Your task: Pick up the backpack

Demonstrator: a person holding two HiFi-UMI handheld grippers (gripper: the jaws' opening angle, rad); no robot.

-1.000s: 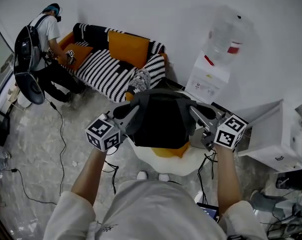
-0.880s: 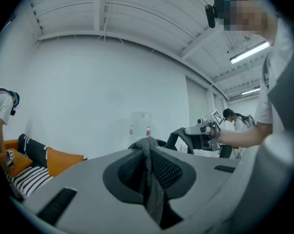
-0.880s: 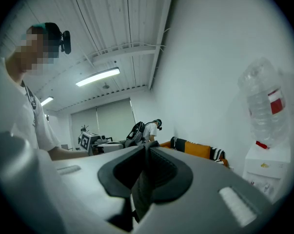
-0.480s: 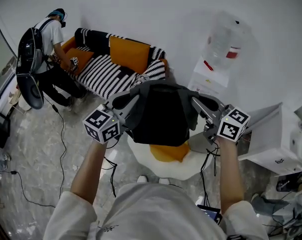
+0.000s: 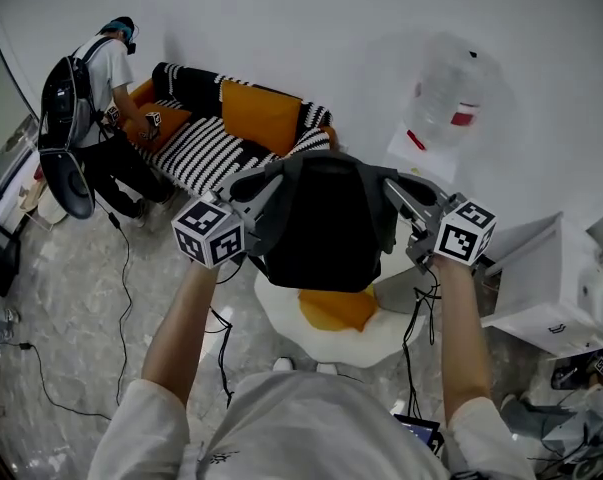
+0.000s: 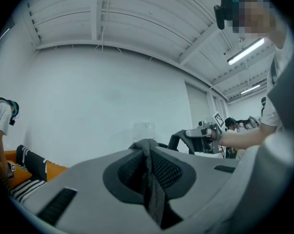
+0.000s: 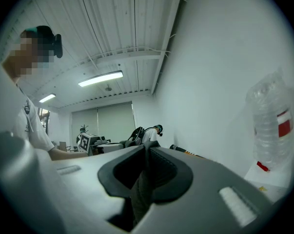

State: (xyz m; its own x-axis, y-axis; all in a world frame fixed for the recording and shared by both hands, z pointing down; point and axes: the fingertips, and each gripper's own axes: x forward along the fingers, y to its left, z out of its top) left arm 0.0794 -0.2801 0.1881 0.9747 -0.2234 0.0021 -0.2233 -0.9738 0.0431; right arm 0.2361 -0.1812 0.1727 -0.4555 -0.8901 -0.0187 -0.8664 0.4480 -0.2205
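Head view. A black backpack (image 5: 321,223) is shown at the centre of the frame, suspended clear of the floor between two hand-held grippers. The left gripper (image 5: 273,181) is held at the pack's upper left corner and the right gripper (image 5: 393,182) at its upper right corner, and the pack hangs between and below them. A white rug (image 5: 376,333) with a yellow centre is seen on the floor directly beneath the pack. A striped sofa (image 5: 196,143) with an orange cushion (image 5: 261,113) is placed against the wall at upper left. A second person (image 5: 91,68) is bent over the sofa's left end. A water dispenser (image 5: 421,158) topped by a clear bottle (image 5: 451,73) is seen at upper right, and a white cabinet (image 5: 541,278) lies at the right edge.

Left gripper view. The jaws are shown pressed together on a band of dark fabric (image 6: 154,189) belonging to the backpack, which is pinched between the pads and drawn up over the tips. The other gripper is visible right of centre, held in a hand.

Right gripper view. The jaws are likewise shown closed on a fold of grey fabric (image 7: 139,194) from the pack, which is gripped between the pads. The opposite gripper is seen at centre left, and the bottle is seen against the wall at the right of the frame.
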